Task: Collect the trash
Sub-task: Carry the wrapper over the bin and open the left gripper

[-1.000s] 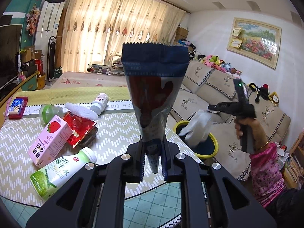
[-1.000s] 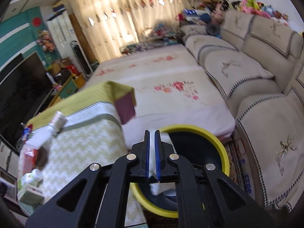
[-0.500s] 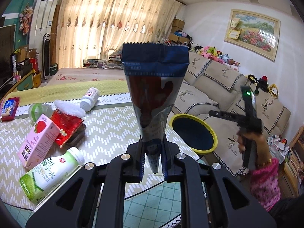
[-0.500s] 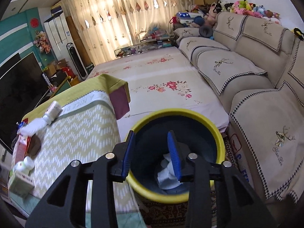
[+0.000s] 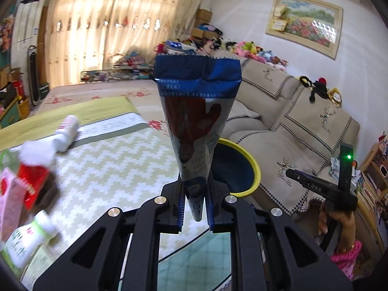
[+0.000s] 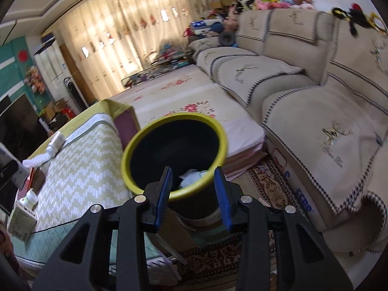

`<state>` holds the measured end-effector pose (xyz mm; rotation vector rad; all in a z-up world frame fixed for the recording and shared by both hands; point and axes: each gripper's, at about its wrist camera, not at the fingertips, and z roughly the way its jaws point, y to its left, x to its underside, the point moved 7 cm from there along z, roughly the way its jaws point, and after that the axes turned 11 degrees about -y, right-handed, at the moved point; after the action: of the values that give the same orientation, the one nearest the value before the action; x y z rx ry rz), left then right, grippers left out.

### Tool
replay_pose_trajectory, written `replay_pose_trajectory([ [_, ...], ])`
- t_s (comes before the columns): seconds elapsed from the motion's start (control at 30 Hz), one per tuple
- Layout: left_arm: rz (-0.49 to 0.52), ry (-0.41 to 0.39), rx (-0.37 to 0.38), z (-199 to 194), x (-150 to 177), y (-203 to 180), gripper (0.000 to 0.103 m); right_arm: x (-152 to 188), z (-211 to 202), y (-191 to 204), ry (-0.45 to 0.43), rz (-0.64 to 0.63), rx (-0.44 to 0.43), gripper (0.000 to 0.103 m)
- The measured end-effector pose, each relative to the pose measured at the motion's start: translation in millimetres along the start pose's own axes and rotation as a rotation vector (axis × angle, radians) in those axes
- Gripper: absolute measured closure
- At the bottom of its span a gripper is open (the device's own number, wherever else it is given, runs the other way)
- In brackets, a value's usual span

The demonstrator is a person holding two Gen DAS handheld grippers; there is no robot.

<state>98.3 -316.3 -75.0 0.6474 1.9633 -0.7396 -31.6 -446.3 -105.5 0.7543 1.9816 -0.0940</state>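
Observation:
My left gripper (image 5: 195, 208) is shut on the narrow end of a blue and red snack wrapper (image 5: 197, 111), which stands upright over the table's right edge. The yellow-rimmed dark bin (image 5: 238, 167) stands on the floor just behind and right of it. My right gripper (image 6: 194, 189) is open and empty, above the near rim of the bin (image 6: 135, 145). White crumpled paper (image 6: 191, 177) lies inside the bin. The right gripper also shows at the right of the left wrist view (image 5: 291, 173).
On the table's zigzag cloth (image 5: 116, 160) lie a white bottle (image 5: 66, 133), a white tissue (image 5: 34, 151), a red packet (image 5: 31, 181), a pink carton (image 5: 9, 198) and a green drink bottle (image 5: 21, 240). A beige sofa (image 6: 327, 111) stands right of the bin.
My right gripper opened, dropped the white paper into the bin and drew back. My left gripper swung right with the wrapper, toward the bin.

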Motion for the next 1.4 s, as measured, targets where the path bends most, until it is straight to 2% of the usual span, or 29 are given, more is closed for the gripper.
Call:
replay_pose_trajectory([
  [0.17, 0.014, 0.068, 0.042, 53, -1, -26, 0.088, 2, -9, -30, -0.014, 0.03, 0.041, 0.068],
  [0.47, -0.025, 0.298, 0.104, 172, 16, -66, 0.088, 10, -8, -73, -0.002, 0.093, 0.083, 0.065],
  [0.6, -0.026, 0.371, 0.106, 221, 25, -81, 0.087, 15, -4, -89, 0.015, 0.118, 0.095, 0.065],
  [0.7, -0.015, 0.399, 0.084, 249, 30, -87, 0.081, 19, -2, -96, 0.023, 0.133, 0.101, 0.063],
  [0.73, -0.01, 0.407, 0.073, 256, 31, -87, 0.078, 20, -1, -98, 0.026, 0.137, 0.102, 0.063],
  [0.8, -0.012, 0.429, 0.059, 266, 35, -86, 0.061, 22, 0, -101, 0.034, 0.146, 0.103, 0.063],
  [0.83, -0.012, 0.434, 0.05, 269, 35, -85, 0.04, 23, 1, -102, 0.036, 0.148, 0.102, 0.063],
  [0.87, -0.013, 0.431, 0.038, 272, 35, -83, 0.031, 24, 2, -102, 0.039, 0.15, 0.101, 0.063],
  [0.97, -0.005, 0.415, 0.022, 269, 30, -82, 0.03, 24, 4, -101, 0.044, 0.152, 0.093, 0.062],
  [1.07, -0.004, 0.362, 0.019, 241, 13, -76, 0.028, 25, 5, -95, 0.048, 0.146, 0.077, 0.06],
  [1.27, 0.042, 0.187, -0.008, 141, -22, -71, 0.01, 28, 10, -75, 0.065, 0.116, 0.034, 0.057],
  [1.4, 0.054, 0.071, -0.06, 60, -41, -49, 0.005, 32, 14, -42, 0.084, 0.07, -0.021, 0.054],
])
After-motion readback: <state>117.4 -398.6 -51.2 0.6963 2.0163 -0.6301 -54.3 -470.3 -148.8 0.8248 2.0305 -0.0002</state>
